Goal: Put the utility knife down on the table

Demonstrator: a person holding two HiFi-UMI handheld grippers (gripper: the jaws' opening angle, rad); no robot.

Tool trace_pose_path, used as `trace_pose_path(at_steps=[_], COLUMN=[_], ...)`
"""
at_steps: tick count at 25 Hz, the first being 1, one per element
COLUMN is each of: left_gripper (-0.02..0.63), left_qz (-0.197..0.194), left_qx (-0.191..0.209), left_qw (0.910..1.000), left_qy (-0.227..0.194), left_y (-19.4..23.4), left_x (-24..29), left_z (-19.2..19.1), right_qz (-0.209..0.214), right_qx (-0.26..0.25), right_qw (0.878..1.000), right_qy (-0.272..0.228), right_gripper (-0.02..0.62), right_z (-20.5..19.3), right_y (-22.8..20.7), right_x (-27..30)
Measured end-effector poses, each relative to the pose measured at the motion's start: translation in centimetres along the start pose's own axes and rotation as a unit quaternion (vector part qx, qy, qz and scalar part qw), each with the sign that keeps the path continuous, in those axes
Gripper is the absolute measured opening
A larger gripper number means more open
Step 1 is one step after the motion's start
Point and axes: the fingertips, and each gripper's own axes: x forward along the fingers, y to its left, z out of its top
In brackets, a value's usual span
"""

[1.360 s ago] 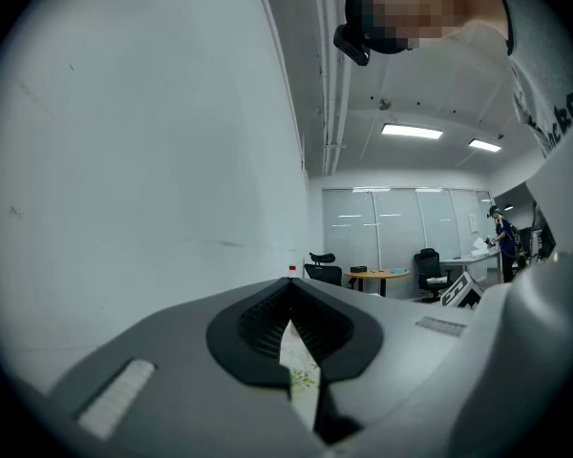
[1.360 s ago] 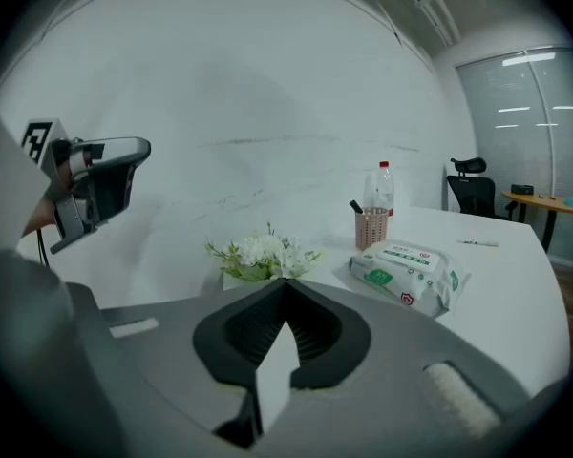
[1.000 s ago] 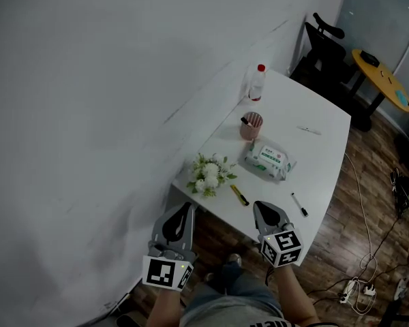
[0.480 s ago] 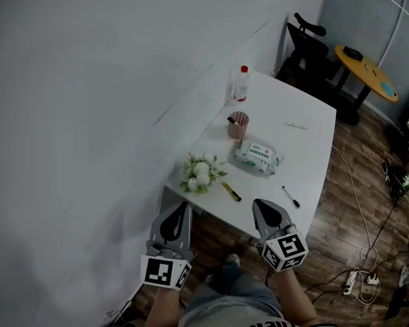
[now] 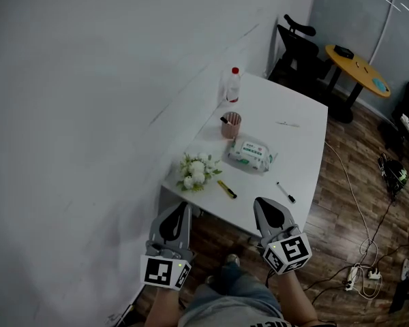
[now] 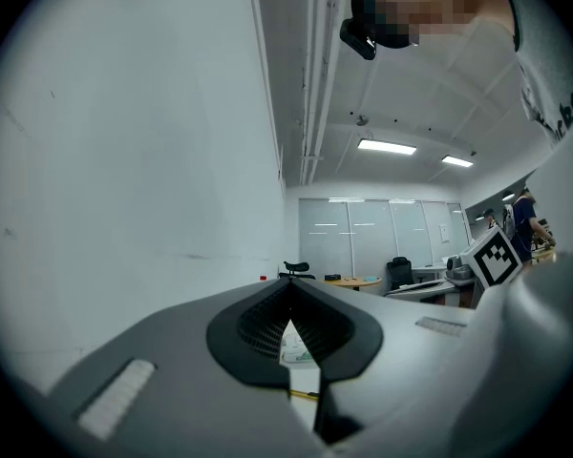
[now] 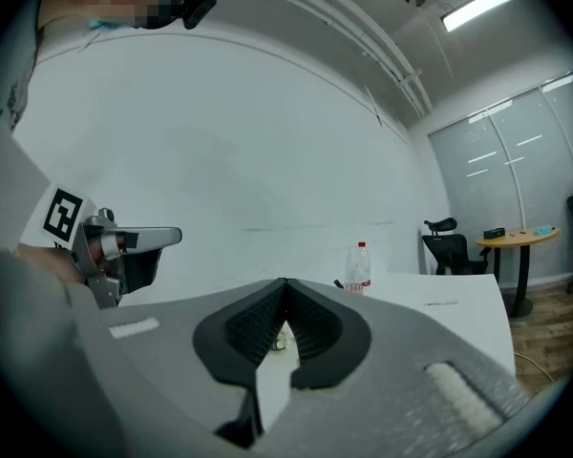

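Head view: the utility knife (image 5: pixel 225 189) lies on the counter (image 5: pixel 301 131) just beside the flowers (image 5: pixel 194 171) — left tool (image 5: pixel 184 210) and right tool (image 5: pixel 262 206) hang well short of the flowers. Left gripper view: tips clenched together, nothing between. Right gripper view — the same.

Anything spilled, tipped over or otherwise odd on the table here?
Nothing stands out. The bottle and cup stand upright, and the utility knife lies flat on the table beside the flowers. The left gripper and right gripper are shut, empty, short of the table.
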Motion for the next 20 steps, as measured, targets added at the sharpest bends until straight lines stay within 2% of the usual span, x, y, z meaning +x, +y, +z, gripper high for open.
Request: trace_pose_path(at_steps=[11,20], left_gripper=[0.014,0.014], left_qz=[-0.007,-0.01], left_qx=[0.004,0.005], left_qw=[0.9999,0.9999], left_qy=[-0.008,-0.01], left_y=[-0.8,-1.1], left_x=[-0.8,-1.4], left_z=[0.7,0.9], right_qz=[-0.016,-0.025], right_qx=[-0.008,-0.016], right_qw=[0.999,0.997], right_qy=[-0.045,-0.065], right_gripper=[0.002,0.001], right_z=[3.1,4.1], right_y=[0.6,1.1], right_x=[-2.1,-3.2])
